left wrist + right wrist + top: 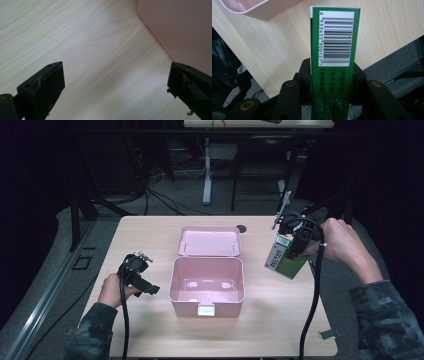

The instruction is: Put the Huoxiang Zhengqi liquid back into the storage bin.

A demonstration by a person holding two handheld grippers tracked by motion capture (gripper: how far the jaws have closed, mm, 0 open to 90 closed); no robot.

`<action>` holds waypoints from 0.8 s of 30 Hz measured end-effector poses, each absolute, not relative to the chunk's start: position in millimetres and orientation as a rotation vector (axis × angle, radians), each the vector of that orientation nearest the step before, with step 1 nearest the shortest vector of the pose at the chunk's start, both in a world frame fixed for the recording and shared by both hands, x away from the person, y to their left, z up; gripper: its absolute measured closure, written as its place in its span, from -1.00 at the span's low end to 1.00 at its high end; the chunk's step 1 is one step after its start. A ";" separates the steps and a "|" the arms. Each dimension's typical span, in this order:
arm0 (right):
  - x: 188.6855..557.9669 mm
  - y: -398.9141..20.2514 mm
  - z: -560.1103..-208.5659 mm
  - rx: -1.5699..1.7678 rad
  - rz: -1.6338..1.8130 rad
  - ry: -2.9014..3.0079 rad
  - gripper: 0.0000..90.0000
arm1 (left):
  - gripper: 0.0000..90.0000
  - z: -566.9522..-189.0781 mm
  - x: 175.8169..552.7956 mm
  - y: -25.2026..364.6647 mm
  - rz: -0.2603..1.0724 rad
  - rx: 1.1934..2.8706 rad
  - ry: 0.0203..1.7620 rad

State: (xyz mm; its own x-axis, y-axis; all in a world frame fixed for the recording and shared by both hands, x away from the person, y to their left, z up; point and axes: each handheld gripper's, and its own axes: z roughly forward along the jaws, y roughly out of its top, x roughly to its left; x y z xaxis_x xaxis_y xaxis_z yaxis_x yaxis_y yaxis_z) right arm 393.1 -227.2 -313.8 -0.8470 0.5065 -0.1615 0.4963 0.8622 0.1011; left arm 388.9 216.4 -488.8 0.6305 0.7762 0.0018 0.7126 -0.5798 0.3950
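Jaws on my right gripper [329, 82] are clamped flat against the two broad faces of a green carton [332, 50], gripping its lower part so most of it stands clear beyond the fingertips. In the high view the carton [286, 260] hangs tilted above the table [280, 320], at about three o'clock from the pink box [206, 287] and well apart from it. The box stands open, its lid [208, 241] thrown back at twelve o'clock, and looks empty inside.

My judgement: the step is carrying the carton over and setting it into the box. To do it well I would lift high enough to clear the near rim, level the carton over the middle of the opening, lower it until it rests on the bottom, and only then let go.

My left gripper [134, 270] rests at nine o'clock of the box, jaws spread wide with nothing between them, bare wood beneath. It is near enough to steady the box if it slides.

Writing: a white barcode panel reads 6 933455 900127; below it are small Chinese characters and dates beginning 2405 and 2026, the rest cut off.
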 end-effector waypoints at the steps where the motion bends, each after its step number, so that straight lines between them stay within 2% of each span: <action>1: 392.7 -227.0 -311.9 0.770 0.080 2.853 0.40 | -0.97 -488.8 388.9 216.4 0.246 2.497 1.189; 24: 384.1 -213.7 -284.6 0.697 0.092 2.839 0.40 | -0.98 -489.7 389.2 216.7 0.244 2.500 1.186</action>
